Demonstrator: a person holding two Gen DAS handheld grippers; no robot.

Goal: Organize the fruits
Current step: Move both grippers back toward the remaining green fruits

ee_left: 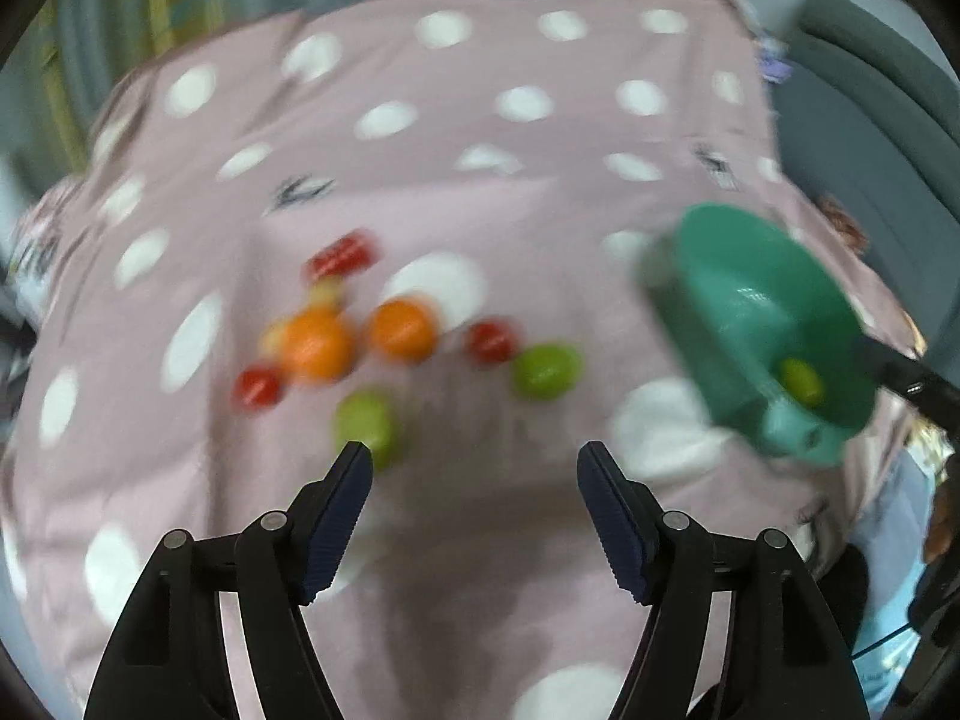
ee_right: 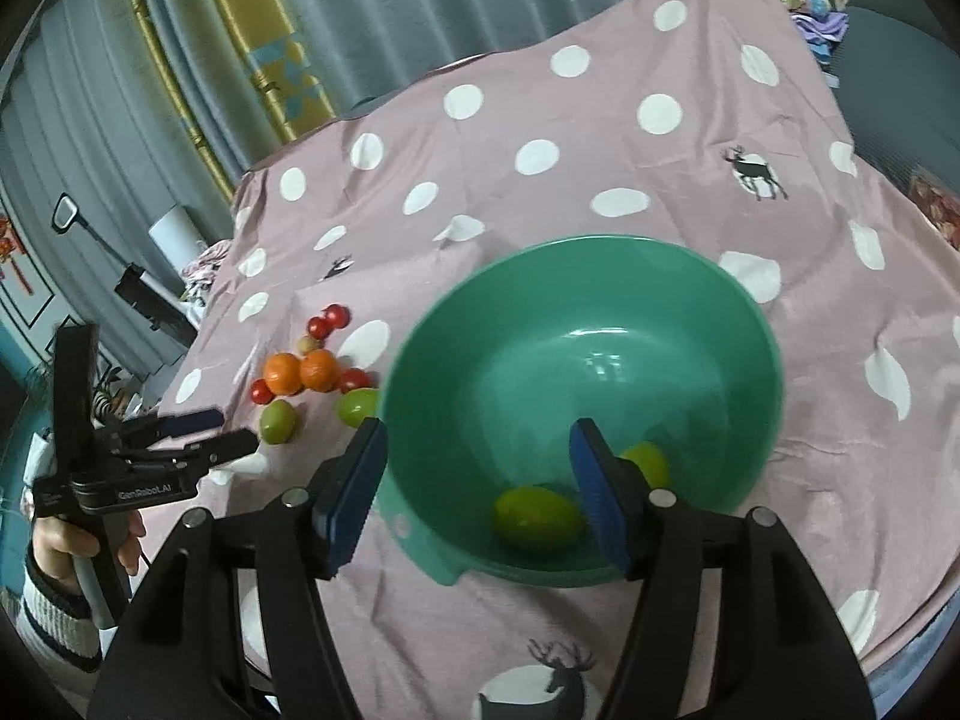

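My left gripper (ee_left: 474,468) has its jaws apart with nothing between them; it hangs over the pink dotted cloth (ee_left: 480,120), just short of the loose fruit. That view is smeared, so the fruit shows only as blobs of colour. The nearest green fruit (ee_left: 366,423) sits just beyond my left fingertip.

From my right side the pile is sharper: two oranges (ee_right: 303,372) lie touching each other, with small red fruits (ee_right: 329,319) behind them and more red ones at either side. Two green fruits (ee_right: 278,422) lie in front of the oranges, one of them right against the outside of the green bowl (ee_right: 480,288).

My right gripper (ee_right: 477,438) is also spread apart and grips nothing. Its fingers straddle the near rim of the bowl, one pad outside the wall and the other over the inside. Two green fruits lie in the bottom of the bowl: one (ee_right: 537,519) between my fingers, the other (ee_right: 651,462) partly hidden behind my right pad.

At the left edge of that view my hand (ee_right: 72,546), in a striped sleeve, holds the left gripper's handle.
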